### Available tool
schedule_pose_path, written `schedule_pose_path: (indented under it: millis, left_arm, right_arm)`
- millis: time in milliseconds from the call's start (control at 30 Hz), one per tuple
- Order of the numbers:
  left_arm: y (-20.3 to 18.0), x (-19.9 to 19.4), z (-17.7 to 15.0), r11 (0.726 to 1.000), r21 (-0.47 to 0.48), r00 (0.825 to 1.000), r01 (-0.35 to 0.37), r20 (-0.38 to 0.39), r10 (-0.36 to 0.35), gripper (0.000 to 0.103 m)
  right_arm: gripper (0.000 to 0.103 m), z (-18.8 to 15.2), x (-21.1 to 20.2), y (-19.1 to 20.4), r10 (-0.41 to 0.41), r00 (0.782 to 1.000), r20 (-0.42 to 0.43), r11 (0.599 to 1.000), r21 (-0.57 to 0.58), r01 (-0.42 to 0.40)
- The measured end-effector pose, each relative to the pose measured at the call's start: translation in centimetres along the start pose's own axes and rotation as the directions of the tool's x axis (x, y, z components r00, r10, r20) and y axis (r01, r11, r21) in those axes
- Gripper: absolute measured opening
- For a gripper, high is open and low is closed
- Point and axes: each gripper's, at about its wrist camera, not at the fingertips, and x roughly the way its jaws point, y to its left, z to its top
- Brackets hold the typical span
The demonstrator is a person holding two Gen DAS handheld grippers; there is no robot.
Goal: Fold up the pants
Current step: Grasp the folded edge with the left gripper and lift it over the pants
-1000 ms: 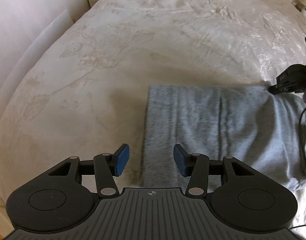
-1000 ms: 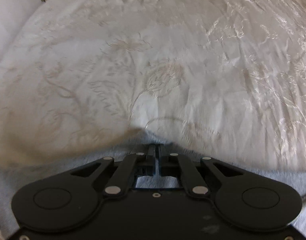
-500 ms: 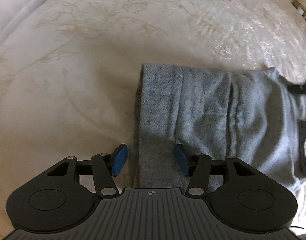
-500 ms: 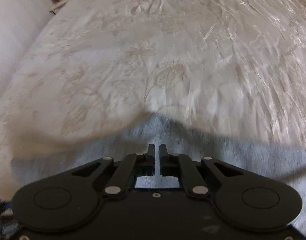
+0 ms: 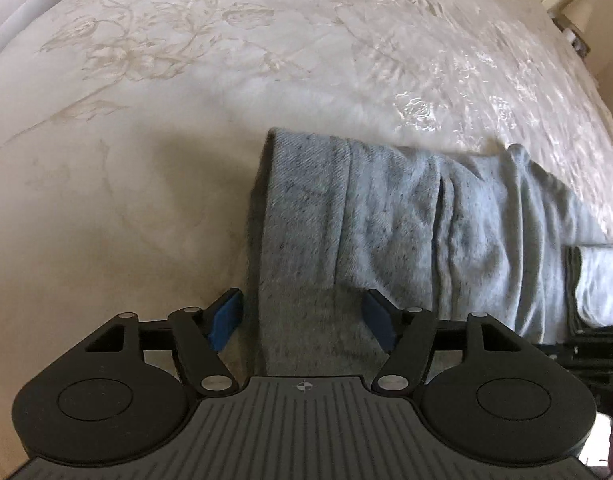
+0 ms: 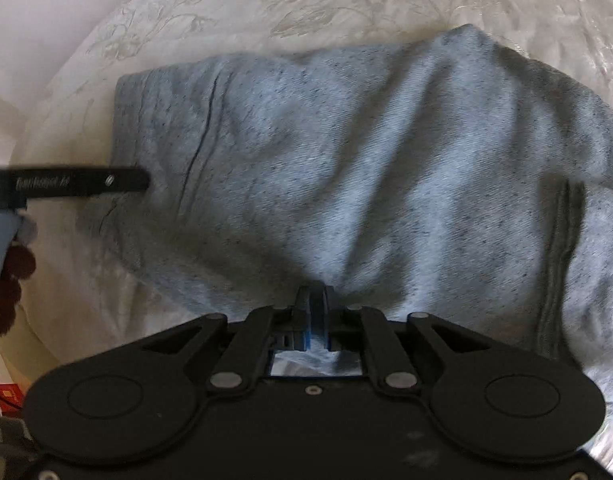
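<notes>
Pants (image 5: 386,224) of speckled grey knit lie folded across the centre and right of my left wrist view, on a cream bedspread (image 5: 186,80) with an embroidered floral pattern. My left gripper (image 5: 302,316) sits at the bottom centre with its jaws spread wide, the blue pads (image 5: 225,320) standing either side of the cloth's near left strip without touching it. At the lower right edge a dark piece of my other tool shows, partly cut off.

From my right wrist view, the pants (image 6: 366,152) fill most of the frame, rumpled, with a darker seamed band at the right. My right gripper (image 6: 315,308) at the bottom centre has its jaws pinched together on a bunch of the grey fabric. At the left edge my left gripper (image 6: 138,178) reaches in beside the cloth's left border.
</notes>
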Motion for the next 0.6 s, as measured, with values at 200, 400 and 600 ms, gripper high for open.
schedule_pose_path:
  millis: [200,400,600]
  left_arm:
    - [-0.6,2.5,1.0,1.0,0.005,0.999,0.02,-0.024,-0.02,0.085]
    - [-1.1,3.0,1.6,0.996,-0.047,0.996,0.076,-0.038,-0.077,0.046]
    - [-2.7,-0.8,1.6,0.998,-0.036,0.998,0.055,0.015,-0.054,0.026]
  right_arm:
    - [0.01,0.5,-0.1,0.8,0.015,1.0,0.003,1.0,0.009,-0.015]
    - [0.01,0.0,-0.6,1.2,0.004,1.0,0.011,1.0,0.0,-0.004]
    - [0.009,-1.1,-1.3,1.9,-0.004,1.0,0.019,1.0,-0.011,0.004]
